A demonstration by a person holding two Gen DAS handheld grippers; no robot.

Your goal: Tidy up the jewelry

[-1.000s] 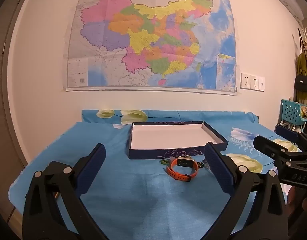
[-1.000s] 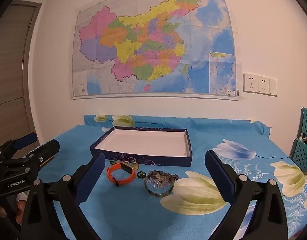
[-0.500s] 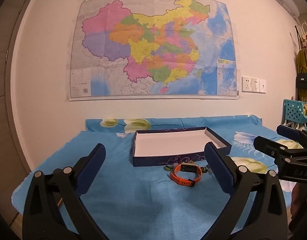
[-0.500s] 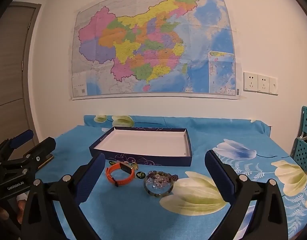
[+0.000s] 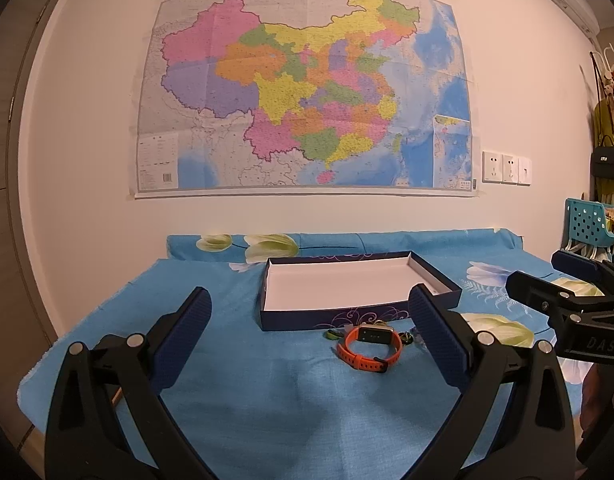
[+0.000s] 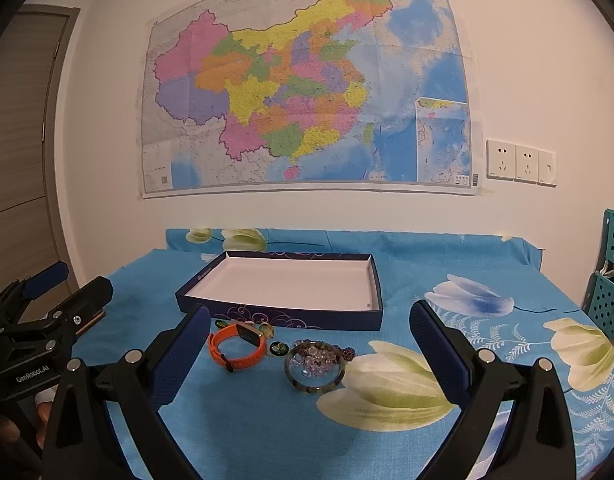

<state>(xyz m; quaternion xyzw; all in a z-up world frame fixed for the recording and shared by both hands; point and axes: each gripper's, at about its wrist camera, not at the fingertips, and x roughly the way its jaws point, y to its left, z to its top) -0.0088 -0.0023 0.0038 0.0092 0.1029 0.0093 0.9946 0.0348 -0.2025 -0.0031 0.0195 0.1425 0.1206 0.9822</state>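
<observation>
Both views have tilted up a little since a moment ago, so the box and the jewelry now sit lower in each picture, while nothing on the tabletop [image 6: 267, 420] itself has shifted. From where I stand, the left tongs [image 5: 307, 332] hover spread wide with nothing between the blue pads, and the right tongs [image 6: 309, 344] are spread just as wide and also bare.

A shallow dark-blue box [image 6: 279, 316] with a white inside lies open on the blue flowered cloth [image 5: 235, 400], and nothing is in it. Just in front of its near wall rests an orange watch [image 6: 237, 346], its strap looped and its face toward the box. Close to the watch are a few small green and gold trinkets [image 6: 278, 349], too small to tell apart. Right of those lies a greyish bangle [image 6: 315, 368] with a pile of pale purple beads [image 6: 313, 358] inside its ring.

On the wall behind hangs a large coloured map [image 5: 303, 92], with white wall sockets [image 6: 521, 162] to its right. Teal perforated baskets [image 6: 611, 280] stand at the right edge.
</observation>
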